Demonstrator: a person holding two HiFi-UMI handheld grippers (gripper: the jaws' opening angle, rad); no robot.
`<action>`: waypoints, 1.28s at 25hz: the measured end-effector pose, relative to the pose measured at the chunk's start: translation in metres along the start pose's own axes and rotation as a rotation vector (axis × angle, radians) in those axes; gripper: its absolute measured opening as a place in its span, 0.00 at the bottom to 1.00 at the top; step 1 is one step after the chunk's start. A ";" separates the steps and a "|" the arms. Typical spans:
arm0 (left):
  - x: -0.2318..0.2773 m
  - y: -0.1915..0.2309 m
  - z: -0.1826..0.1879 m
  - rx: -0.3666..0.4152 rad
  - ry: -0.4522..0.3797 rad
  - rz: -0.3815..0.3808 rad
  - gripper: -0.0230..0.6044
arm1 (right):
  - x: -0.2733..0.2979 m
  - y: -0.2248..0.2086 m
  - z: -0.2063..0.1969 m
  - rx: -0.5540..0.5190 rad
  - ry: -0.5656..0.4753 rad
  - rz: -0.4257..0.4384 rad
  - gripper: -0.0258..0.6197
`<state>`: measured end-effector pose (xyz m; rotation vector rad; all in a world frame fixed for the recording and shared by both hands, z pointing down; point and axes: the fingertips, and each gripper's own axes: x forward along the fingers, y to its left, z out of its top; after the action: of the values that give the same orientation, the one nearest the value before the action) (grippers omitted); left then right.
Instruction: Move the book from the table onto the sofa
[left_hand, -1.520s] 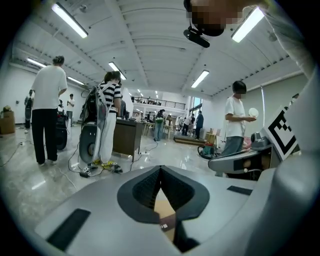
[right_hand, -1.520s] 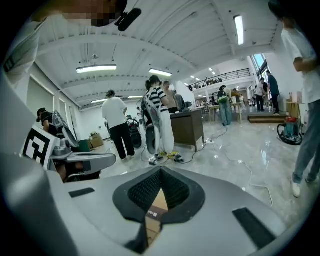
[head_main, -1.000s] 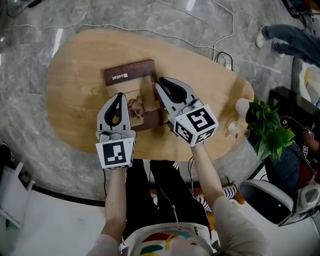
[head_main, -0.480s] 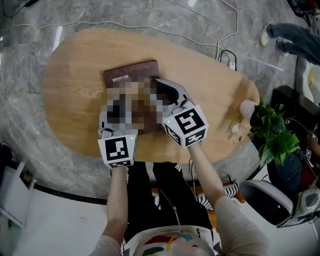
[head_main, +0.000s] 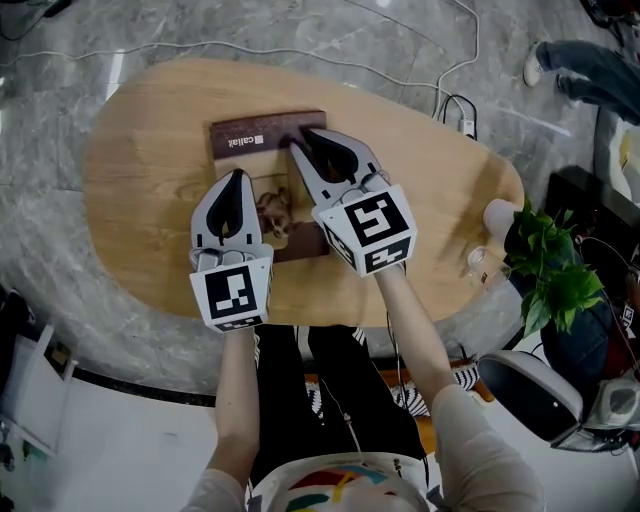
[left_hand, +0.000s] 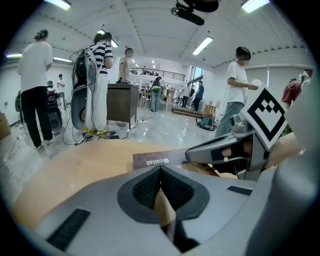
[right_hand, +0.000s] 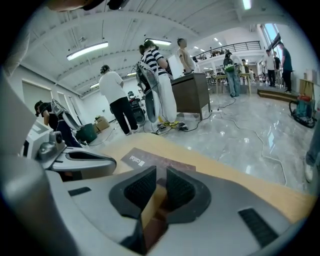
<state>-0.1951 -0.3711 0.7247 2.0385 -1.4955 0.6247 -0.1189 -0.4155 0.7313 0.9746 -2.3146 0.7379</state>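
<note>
The book (head_main: 268, 160), brown with a dark title band at its far end, lies flat on the oval wooden table (head_main: 150, 180). My left gripper (head_main: 236, 178) hangs over the book's left half, its jaws shut with nothing between them; in the left gripper view (left_hand: 160, 172) the pads meet and the book (left_hand: 152, 161) lies just beyond. My right gripper (head_main: 305, 140) lies over the book's right edge near the far corner. Its jaws (right_hand: 161, 182) stand a narrow gap apart, with the book (right_hand: 145, 161) showing through the gap and unclamped.
A green plant (head_main: 545, 270), a white rounded object (head_main: 495, 215) and a glass (head_main: 470, 260) crowd the table's right end. A cable with a plug (head_main: 455, 110) runs along the far edge. A white chair (head_main: 530, 390) is at right. Several people stand on the floor beyond the table.
My right gripper has slid farther along the book's right edge toward its far corner. The left gripper has shifted only slightly over the cover.
</note>
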 end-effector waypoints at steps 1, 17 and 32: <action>0.000 0.002 0.005 -0.003 -0.013 0.004 0.05 | 0.003 -0.002 0.003 -0.015 0.007 -0.013 0.15; -0.025 0.036 0.043 -0.056 -0.122 0.093 0.05 | 0.052 -0.053 0.063 -0.135 -0.014 -0.154 0.12; -0.016 0.034 0.049 -0.051 -0.147 0.079 0.05 | 0.038 -0.133 0.132 0.446 -0.118 0.461 0.45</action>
<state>-0.2291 -0.4004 0.6823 2.0316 -1.6659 0.4709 -0.0736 -0.5985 0.6976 0.6679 -2.5677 1.4655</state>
